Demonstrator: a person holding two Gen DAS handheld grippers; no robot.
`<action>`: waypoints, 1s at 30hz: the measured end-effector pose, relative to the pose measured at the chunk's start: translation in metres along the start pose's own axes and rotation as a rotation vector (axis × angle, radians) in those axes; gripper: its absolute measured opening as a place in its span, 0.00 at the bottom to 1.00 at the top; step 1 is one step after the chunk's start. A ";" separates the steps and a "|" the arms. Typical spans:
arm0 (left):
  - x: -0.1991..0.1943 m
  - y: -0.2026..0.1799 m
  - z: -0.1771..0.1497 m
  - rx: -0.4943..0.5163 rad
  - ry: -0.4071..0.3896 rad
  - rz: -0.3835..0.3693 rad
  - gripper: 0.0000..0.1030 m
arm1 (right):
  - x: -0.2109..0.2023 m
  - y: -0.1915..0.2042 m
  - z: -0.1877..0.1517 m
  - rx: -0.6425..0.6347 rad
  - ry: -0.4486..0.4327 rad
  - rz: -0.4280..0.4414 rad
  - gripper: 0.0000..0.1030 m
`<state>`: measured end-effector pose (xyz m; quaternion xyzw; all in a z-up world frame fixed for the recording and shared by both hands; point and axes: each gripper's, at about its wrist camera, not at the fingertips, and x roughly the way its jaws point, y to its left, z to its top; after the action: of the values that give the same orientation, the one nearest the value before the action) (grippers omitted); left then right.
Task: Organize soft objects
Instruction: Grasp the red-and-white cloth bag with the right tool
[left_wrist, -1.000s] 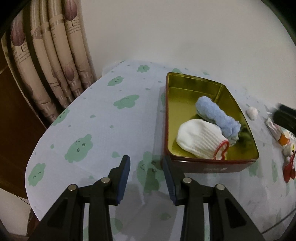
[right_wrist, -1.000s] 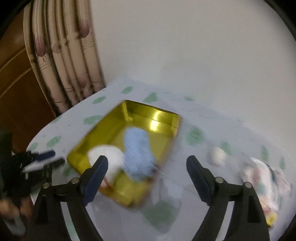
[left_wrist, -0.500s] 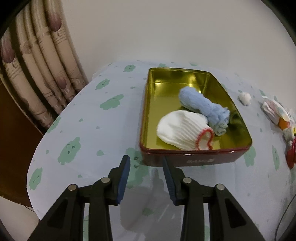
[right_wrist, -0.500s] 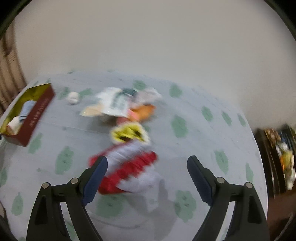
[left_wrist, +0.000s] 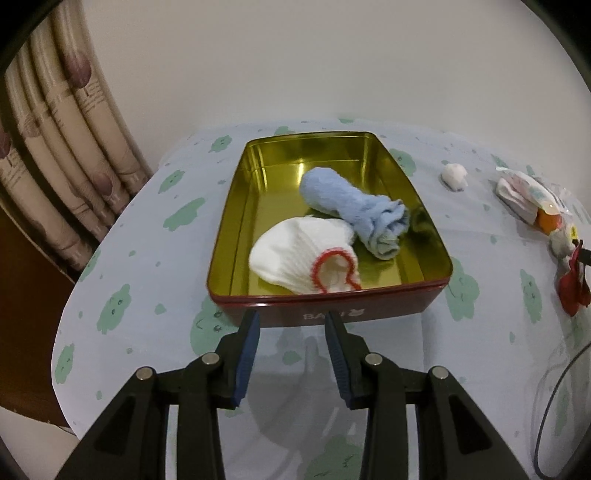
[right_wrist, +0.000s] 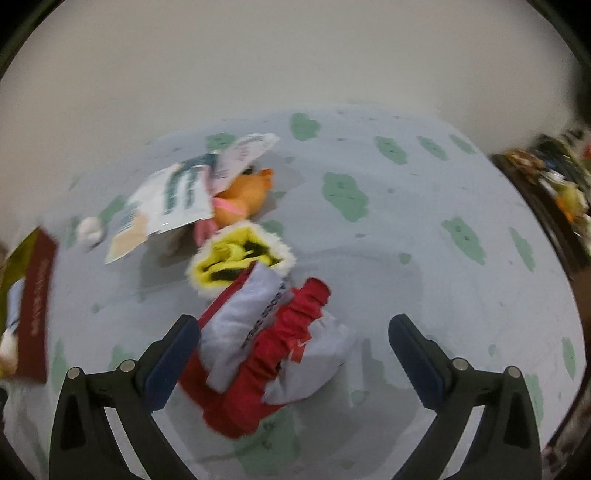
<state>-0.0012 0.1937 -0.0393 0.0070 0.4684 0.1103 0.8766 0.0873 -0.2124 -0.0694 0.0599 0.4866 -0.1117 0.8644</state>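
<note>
A pale cloth with green cloud prints covers the worktop beside a curtain and plain wall; the left gripper hovers part-open and empty before the tin; the right gripper, jaws just widened, straddles the red-and-grey glove without pressing it.

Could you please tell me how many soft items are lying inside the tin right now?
2. A rolled blue cloth lies toward the tin's middle and right side, and a white mitten with red trim sits at the near end, touching it. Nothing else shows inside.
</note>
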 end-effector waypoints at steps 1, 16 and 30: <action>0.001 -0.002 0.001 0.001 0.002 -0.008 0.36 | 0.001 -0.001 -0.001 0.015 -0.001 -0.006 0.99; -0.001 -0.038 0.018 0.062 -0.026 -0.068 0.36 | 0.017 -0.035 -0.045 -0.054 0.099 -0.044 0.98; -0.007 -0.106 0.026 0.200 -0.030 -0.148 0.36 | 0.000 -0.005 -0.058 -0.262 0.001 0.054 0.49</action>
<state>0.0362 0.0909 -0.0312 0.0617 0.4631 -0.0021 0.8842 0.0374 -0.2052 -0.0995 -0.0405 0.4957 -0.0236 0.8672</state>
